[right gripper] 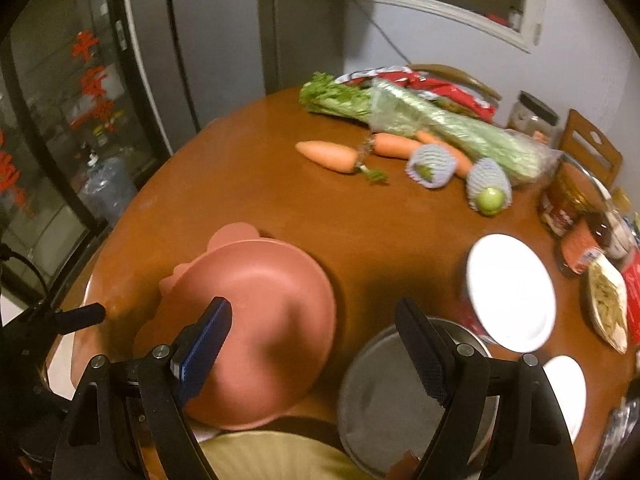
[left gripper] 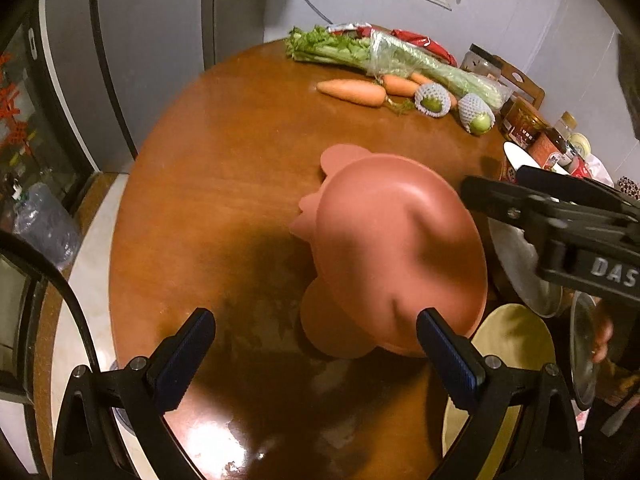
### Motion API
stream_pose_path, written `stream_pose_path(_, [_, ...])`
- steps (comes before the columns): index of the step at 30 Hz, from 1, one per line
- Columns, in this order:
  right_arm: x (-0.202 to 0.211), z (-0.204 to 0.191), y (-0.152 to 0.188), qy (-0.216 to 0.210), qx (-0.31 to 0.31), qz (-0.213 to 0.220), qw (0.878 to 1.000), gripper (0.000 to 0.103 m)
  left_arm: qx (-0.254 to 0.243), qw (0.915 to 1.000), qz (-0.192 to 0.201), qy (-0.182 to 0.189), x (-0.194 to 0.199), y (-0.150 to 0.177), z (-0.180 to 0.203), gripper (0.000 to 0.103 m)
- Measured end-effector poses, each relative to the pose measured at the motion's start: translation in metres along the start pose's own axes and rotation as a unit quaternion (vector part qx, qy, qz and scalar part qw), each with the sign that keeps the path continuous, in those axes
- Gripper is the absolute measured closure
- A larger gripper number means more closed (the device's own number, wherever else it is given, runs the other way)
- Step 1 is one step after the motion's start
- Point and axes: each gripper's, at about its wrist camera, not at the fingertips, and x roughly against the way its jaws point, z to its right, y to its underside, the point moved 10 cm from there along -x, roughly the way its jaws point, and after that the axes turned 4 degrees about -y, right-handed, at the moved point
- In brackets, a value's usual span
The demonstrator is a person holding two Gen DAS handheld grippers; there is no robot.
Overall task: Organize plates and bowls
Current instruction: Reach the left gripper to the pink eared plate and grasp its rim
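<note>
We count three carrots [right gripper: 328, 155], two netted fruits [right gripper: 430, 169], two white plates [right gripper: 510, 292], one celery [right gripper: 440, 124] behind them.

A bunch of celery [right gripper: 420, 120] in a clear bag is lying across the round wooden surface [right gripper: 256, 184] at about one o'clock, leaves pointing toward eleven. Red snack packets [right gripper: 440, 84] are sitting just behind it. Three carrots [right gripper: 332, 155] are resting beside the celery's near side, one apart at the left. Two green fruits in foam netting [right gripper: 488, 184] are lying just to the right of the carrots. Jars and bottles [right gripper: 568, 196] are crowding the edge at three o'clock. A water jug [right gripper: 108, 188] is standing on the floor at nine o'clock.
</note>
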Motion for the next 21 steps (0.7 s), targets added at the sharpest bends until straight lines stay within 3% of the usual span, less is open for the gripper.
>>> stream_pose_path(5, [-0.031, -0.004, 0.003, -0.015, 0.001, -0.029, 0.999, 0.037, 0.005, 1.0, -0.005, 0.001, -0.005, 0.001, 0.0, 0.002])
stream_pose_path(10, [-0.051, -0.003, 0.009, -0.012, 0.001, -0.055, 0.998, 0.044, 0.012, 0.9998, -0.007, 0.014, -0.008, 0.001, 0.004, 0.008])
stream_pose_path(11, [-0.053, -0.002, 0.01, -0.016, -0.001, -0.057, 0.998, 0.05, 0.012, 0.9998, -0.009, 0.015, -0.009, 0.001, 0.005, 0.009])
stream_pose_path(17, [-0.055, 0.003, 0.012, -0.02, -0.012, -0.059, 0.998, 0.067, 0.013, 0.9994, -0.021, 0.025, -0.015, 0.004, 0.013, 0.028])
stream_pose_path(21, [-0.053, 0.001, 0.015, -0.03, -0.015, -0.061, 0.998, 0.069, 0.014, 0.9993, -0.019, 0.029, -0.017, 0.002, 0.016, 0.042])
